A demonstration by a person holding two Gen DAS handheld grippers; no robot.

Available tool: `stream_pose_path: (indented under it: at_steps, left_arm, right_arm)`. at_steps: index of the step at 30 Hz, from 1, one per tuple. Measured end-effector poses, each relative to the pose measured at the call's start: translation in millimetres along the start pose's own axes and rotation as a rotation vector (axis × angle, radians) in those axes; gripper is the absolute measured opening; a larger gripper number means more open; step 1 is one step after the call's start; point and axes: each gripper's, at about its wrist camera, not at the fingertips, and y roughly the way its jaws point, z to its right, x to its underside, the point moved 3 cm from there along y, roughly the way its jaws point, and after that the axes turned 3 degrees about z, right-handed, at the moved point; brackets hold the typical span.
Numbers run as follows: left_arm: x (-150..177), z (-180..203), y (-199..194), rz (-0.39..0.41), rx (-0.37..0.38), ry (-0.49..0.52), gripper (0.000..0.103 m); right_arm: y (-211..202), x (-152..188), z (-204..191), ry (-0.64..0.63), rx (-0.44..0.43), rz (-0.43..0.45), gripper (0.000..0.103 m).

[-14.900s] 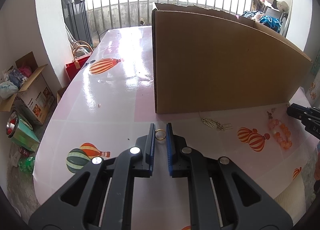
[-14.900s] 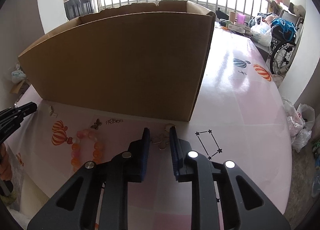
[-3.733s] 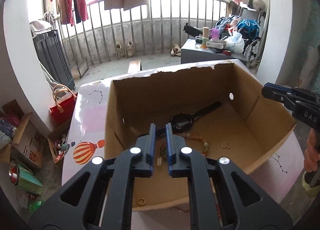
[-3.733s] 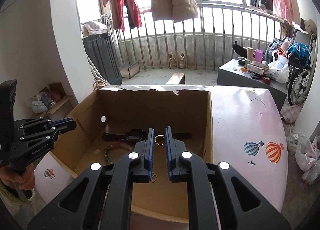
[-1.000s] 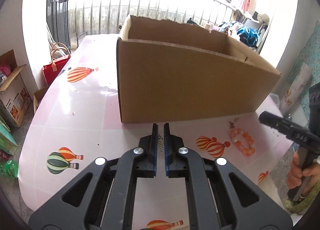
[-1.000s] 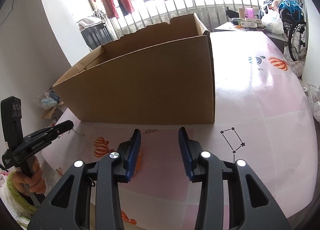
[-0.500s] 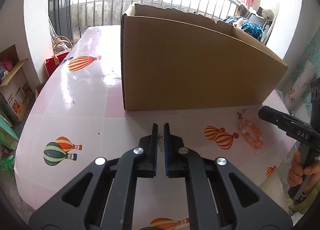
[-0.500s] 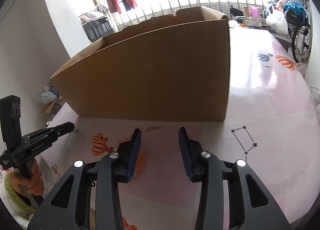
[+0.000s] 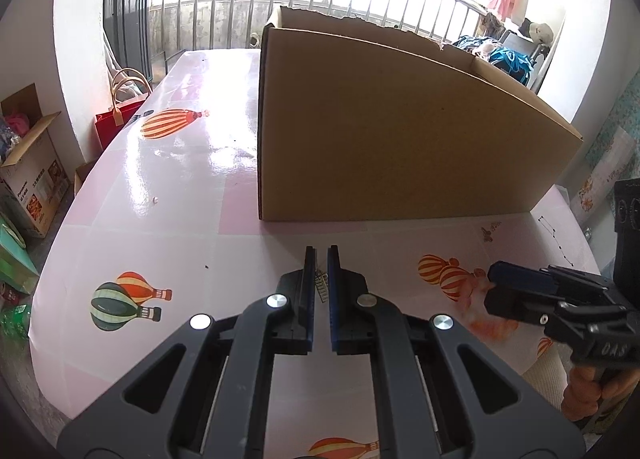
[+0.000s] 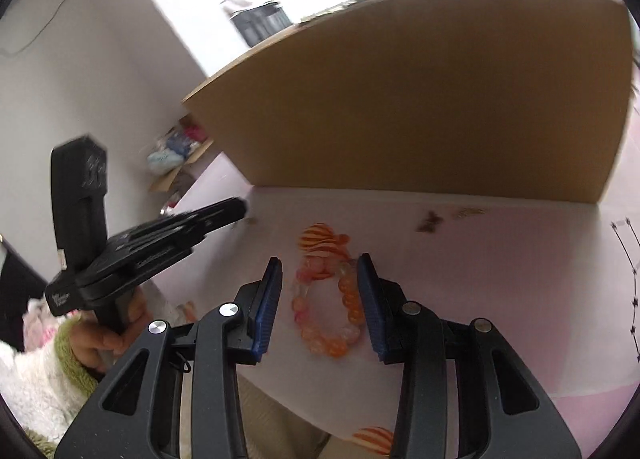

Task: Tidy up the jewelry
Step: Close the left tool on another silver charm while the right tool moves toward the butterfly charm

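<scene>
Left wrist view: left gripper (image 9: 321, 271) pressed together on a small silvery ladder-like earring (image 9: 321, 286), which hangs between the blue pads just above the pink balloon-print table (image 9: 168, 195). The gripper tilts down and forward toward the near wall of the cardboard box (image 9: 392, 131); the box interior is hidden from here. At far right the right gripper (image 9: 494, 283) comes in low, the person's hand (image 9: 596, 391) wrapped round its handle. A small butterfly-shaped charm (image 9: 486, 234) and a short bit of chain (image 9: 496, 224) lie near the box's front corner. Right wrist view (blurred): right gripper (image 10: 320, 295) spread and empty, angled down, its jaws straddling the orange-pink bead bracelet (image 10: 330, 307) that lies flat on the table near the front edge; pads apart from the beads on both sides. Judgement: the step in hand is picking up the bracelet. To do it well, lower until the pads reach table level, close across the loop's narrow width so beads on both sides are caught, lift straight, avoid dragging it off the edge. The left gripper's earring probably goes over the box wall next; keep the pinch firm, since the piece is thin.
</scene>
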Motion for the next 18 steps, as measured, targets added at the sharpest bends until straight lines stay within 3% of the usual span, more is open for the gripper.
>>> stream_pose_path:
  at_steps: [9, 14, 18]
  left_arm:
    - [-1.3, 1.2, 0.5, 0.002, 0.012, -0.001, 0.005]
    - [-1.0, 0.3, 2.0, -0.004, 0.011, -0.005, 0.005]
    - [-1.4, 0.2, 1.3, -0.004, 0.01, -0.008, 0.005]
  right_arm:
    - [-18.5, -15.0, 32.9, -0.021, 0.316, 0.094, 0.039]
    - [-9.9, -22.5, 42.5, 0.014, 0.367, 0.101, 0.036]
    - [0.8, -24.8, 46.4, 0.016, 0.392, 0.109, 0.029]
